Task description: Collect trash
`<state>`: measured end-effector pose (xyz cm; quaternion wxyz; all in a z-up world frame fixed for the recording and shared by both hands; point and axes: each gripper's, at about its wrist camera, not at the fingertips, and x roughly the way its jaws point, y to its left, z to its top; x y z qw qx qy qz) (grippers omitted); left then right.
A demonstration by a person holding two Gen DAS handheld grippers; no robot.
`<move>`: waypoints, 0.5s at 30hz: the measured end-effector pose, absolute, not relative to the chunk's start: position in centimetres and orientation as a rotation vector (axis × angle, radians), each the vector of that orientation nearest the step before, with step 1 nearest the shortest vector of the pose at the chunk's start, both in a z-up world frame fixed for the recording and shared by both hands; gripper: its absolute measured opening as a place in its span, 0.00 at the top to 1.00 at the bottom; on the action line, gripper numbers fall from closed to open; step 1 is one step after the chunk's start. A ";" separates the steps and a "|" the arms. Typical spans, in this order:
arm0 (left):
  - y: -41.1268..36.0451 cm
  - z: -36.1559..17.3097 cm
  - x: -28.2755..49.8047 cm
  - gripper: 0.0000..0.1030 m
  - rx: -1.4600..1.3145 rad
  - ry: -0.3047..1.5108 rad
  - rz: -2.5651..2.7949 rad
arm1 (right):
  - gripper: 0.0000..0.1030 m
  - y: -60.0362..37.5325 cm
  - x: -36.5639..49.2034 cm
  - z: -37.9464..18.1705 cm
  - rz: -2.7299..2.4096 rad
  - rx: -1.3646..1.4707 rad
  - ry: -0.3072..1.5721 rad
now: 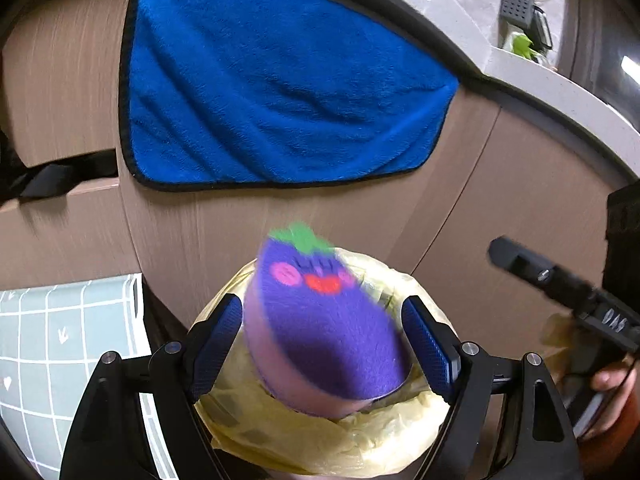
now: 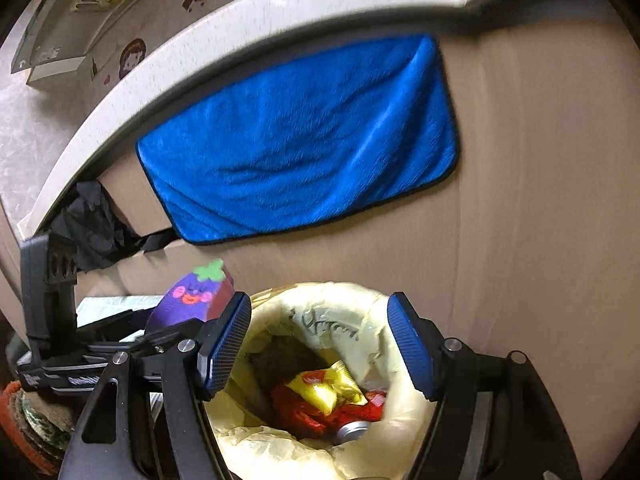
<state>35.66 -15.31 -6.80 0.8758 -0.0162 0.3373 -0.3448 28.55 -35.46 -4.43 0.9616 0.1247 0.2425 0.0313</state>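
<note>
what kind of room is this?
Probably a home kitchen: a pale countertop over brown cabinet doors, a blue towel hanging on them, and a lined trash bin below.

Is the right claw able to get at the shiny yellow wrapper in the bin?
Probably yes. The right claw hangs open right above the bin, and the wrapper lies on top of the trash with nothing covering it.

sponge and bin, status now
Left gripper open, purple sponge loose between pads over bin. Right gripper open, empty. Nothing blocking.
</note>
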 end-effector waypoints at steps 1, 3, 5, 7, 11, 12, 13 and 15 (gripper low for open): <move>-15.5 -6.8 35.4 0.21 -0.022 0.697 -0.726 | 0.34 -35.6 28.1 -4.1 0.061 0.251 0.482; -15.8 -6.9 35.2 0.21 -0.008 0.695 -0.728 | 0.34 -35.8 27.4 -3.6 0.064 0.254 0.466; -15.4 -6.7 35.0 0.21 -0.035 0.684 -0.716 | 0.34 -35.9 26.8 -3.1 0.068 0.255 0.456; -15.1 -6.3 34.9 0.21 -0.057 0.678 -0.699 | 0.34 -35.9 26.1 -2.8 0.069 0.252 0.447; -13.6 -4.4 32.6 0.21 -0.043 0.650 -0.610 | 0.34 -35.6 24.4 -2.5 0.079 0.245 0.437; -13.4 -4.1 32.0 0.21 -0.038 0.647 -0.591 | 0.34 -35.5 24.0 -2.4 0.085 0.248 0.435; -12.7 -3.4 30.6 0.21 -0.033 0.639 -0.555 | 0.34 -35.3 23.3 -2.3 0.099 0.255 0.433; -11.3 -2.4 28.1 0.21 -0.032 0.618 -0.505 | 0.34 -34.5 22.1 -2.1 0.122 0.260 0.439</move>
